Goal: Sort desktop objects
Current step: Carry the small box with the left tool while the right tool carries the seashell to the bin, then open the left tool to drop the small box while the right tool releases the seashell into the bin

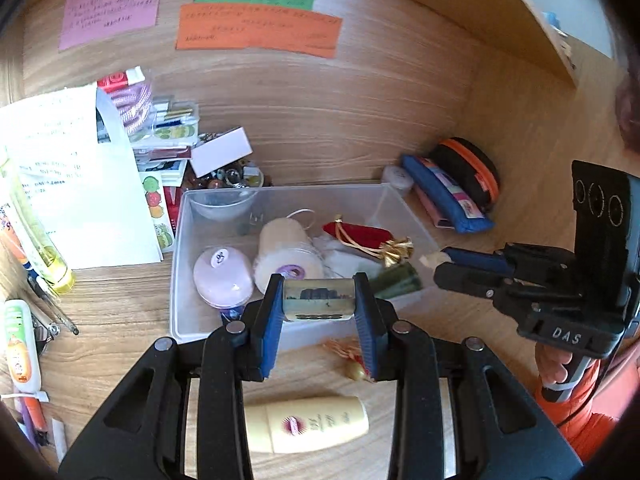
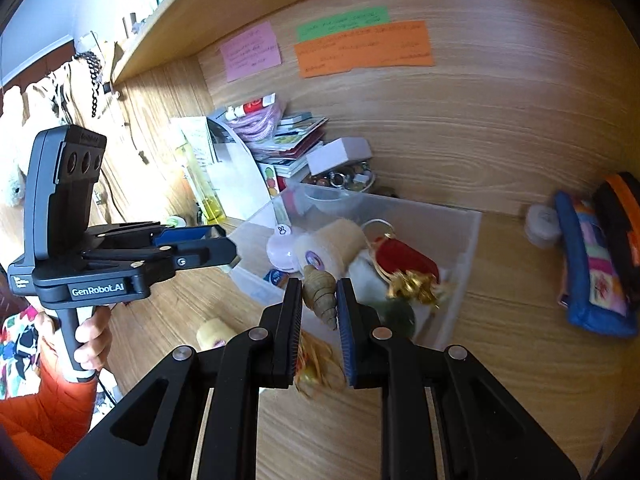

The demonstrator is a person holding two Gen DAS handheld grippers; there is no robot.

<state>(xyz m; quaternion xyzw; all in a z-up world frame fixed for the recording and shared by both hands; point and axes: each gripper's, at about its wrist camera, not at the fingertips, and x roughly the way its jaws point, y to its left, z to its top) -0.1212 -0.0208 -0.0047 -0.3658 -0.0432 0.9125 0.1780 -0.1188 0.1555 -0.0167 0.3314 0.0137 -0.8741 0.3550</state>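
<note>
— Two grippers over one clear plastic bin (image 1: 181, 264) on the desk (image 1: 120, 312)?
— Confirmed. Left gripper (image 1: 319, 300) clamps a small printed block (image 1: 318, 300) above the bin's near wall; right gripper (image 2: 319, 300) pinches a tan spiral shell (image 2: 320, 294) there too.

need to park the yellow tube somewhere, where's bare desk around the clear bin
Bare wood lies right of the clear bin, up to the blue pouch, and along the front edge by the yellow tube. The left side is crowded: papers, pens, glue bottle. Behind the bin sit boxes and trinkets.
</note>
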